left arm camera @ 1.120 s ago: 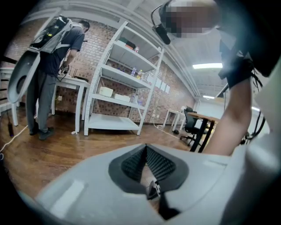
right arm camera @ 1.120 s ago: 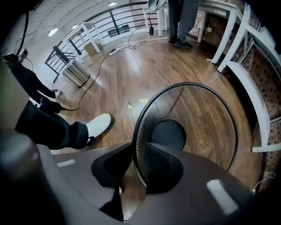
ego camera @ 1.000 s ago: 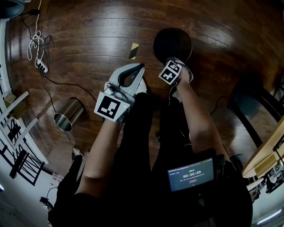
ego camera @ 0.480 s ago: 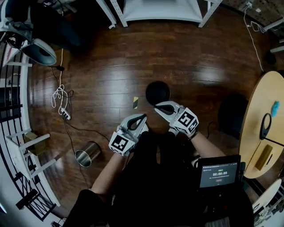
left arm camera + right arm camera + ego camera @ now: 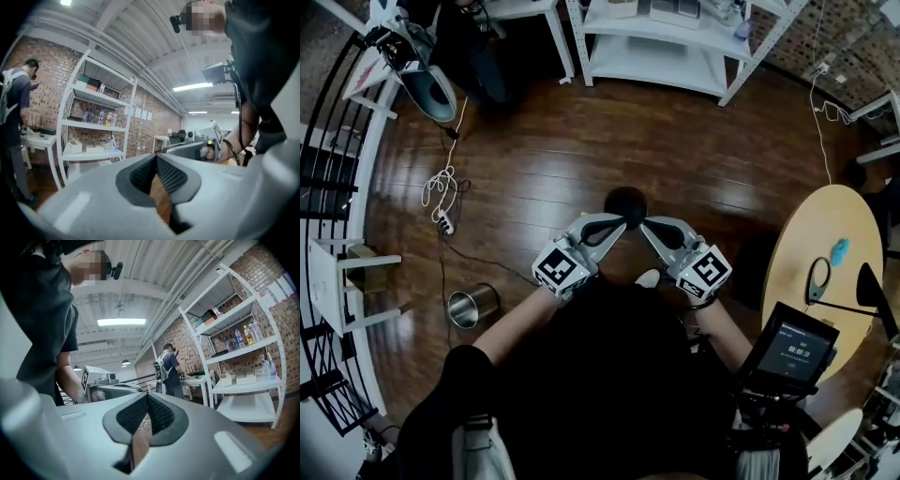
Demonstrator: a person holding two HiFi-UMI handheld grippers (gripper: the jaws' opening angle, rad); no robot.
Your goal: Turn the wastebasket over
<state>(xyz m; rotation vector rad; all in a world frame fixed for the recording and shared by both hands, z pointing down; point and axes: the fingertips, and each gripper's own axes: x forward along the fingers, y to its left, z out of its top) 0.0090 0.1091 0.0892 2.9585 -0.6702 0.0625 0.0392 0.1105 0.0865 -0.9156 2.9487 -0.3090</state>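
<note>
Both left gripper (image 5: pixel 619 223) and right gripper (image 5: pixel 649 226) point level, closed.

Indoor, reads as a lab or workshop loft, not a home.
- Bare brick wall (image 5: pixel 47 79). Open ceiling with exposed pipes (image 5: pixel 187 277) and strip lights (image 5: pixel 121 322).
- Dark wood plank floor (image 5: pixel 694 159).
- White metal shelving unit (image 5: pixel 675 56) against the brick, carrying bottles (image 5: pixel 246 336) and small boxes (image 5: pixel 236 378).
- White work table (image 5: pixel 199 379) beside the shelving, with a person wearing a backpack (image 5: pixel 168 369) standing at it.
- Round wooden table (image 5: pixel 811 253) at the right edge of the head view.
- Power strip (image 5: pixel 443 223) and a coil of white cable (image 5: pixel 439 183) loose on the floor, near a black railing (image 5: pixel 328 187).
</note>
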